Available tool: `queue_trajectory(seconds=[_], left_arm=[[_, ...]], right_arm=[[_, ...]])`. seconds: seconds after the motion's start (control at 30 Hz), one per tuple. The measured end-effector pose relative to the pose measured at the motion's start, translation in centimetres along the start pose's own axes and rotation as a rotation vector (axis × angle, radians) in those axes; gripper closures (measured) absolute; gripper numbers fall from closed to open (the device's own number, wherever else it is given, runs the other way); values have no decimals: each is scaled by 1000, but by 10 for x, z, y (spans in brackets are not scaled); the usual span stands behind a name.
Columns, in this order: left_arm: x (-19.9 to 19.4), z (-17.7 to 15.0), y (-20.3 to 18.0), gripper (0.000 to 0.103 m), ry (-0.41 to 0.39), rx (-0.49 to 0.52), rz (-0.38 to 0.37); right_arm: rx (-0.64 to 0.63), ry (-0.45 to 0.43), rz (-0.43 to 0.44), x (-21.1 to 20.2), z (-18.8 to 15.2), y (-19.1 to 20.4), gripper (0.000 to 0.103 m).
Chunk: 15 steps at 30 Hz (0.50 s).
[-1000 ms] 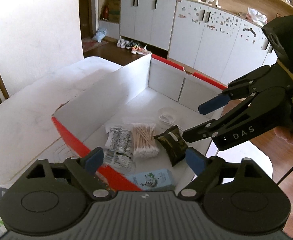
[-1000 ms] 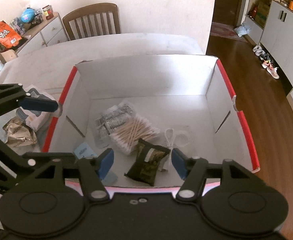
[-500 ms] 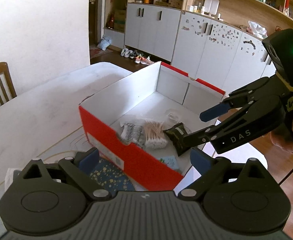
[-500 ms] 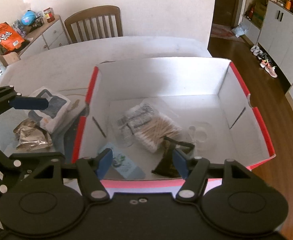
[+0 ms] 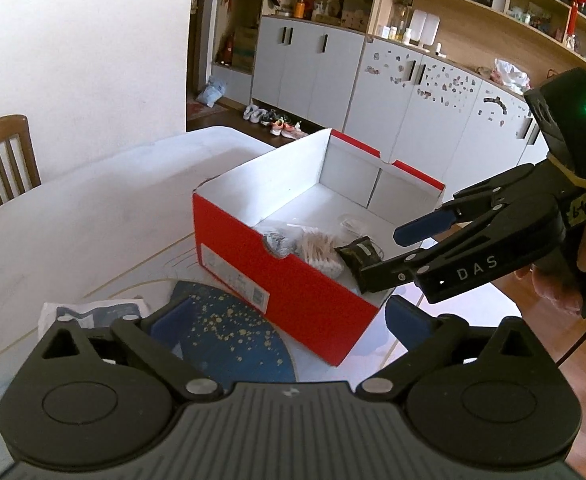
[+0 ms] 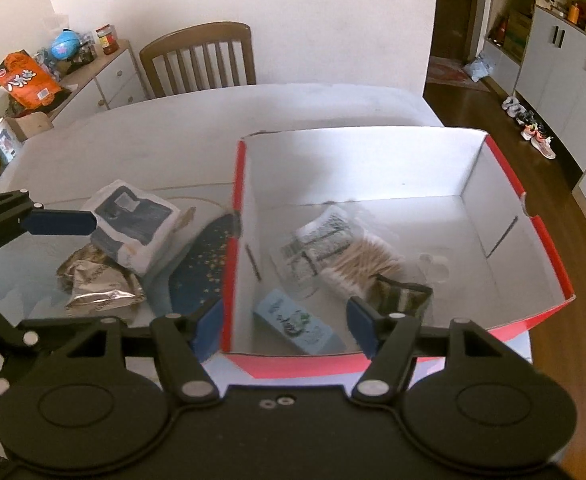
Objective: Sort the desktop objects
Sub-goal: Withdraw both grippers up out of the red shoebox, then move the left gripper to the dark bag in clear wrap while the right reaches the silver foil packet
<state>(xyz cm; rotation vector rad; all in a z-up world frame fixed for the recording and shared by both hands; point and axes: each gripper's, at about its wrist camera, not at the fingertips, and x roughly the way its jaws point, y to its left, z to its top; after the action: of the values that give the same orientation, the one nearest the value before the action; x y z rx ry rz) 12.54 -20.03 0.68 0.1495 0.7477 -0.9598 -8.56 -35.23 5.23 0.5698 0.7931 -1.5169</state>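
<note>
A red shoebox (image 5: 253, 264) with a white inside (image 6: 373, 168) stands on the white table. In it lie a bag of cotton swabs (image 6: 369, 264), a printed sachet (image 6: 317, 240), a dark green packet (image 6: 403, 294), a light blue carton (image 6: 297, 322) and a clear bag (image 6: 433, 268). Left of the box lie a tissue pack (image 6: 133, 224), a silver foil packet (image 6: 97, 284) and a dark blue speckled item (image 5: 229, 328). My left gripper (image 5: 289, 320) is open and empty above the blue item. My right gripper (image 6: 283, 324) is open and empty at the box's near wall.
A wooden chair (image 6: 199, 60) stands at the table's far side. A low cabinet (image 6: 93, 80) with snacks and jars is at the back left. White cupboards (image 5: 413, 88) and shoes on the floor (image 5: 277, 120) lie beyond the table edge.
Both grippers have pulled back and away from the box. The left now sees the box's red outer wall; the right has shifted left, bringing the tissue pack and foil packet into view.
</note>
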Motion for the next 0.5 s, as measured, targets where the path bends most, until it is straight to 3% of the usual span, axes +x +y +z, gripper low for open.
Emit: queue_trajectory(seconds=[0.5], left_arm=[[-42, -34, 43, 0, -28, -64, 35]], right_arm=[[-56, -10, 47, 4, -6, 59, 35]])
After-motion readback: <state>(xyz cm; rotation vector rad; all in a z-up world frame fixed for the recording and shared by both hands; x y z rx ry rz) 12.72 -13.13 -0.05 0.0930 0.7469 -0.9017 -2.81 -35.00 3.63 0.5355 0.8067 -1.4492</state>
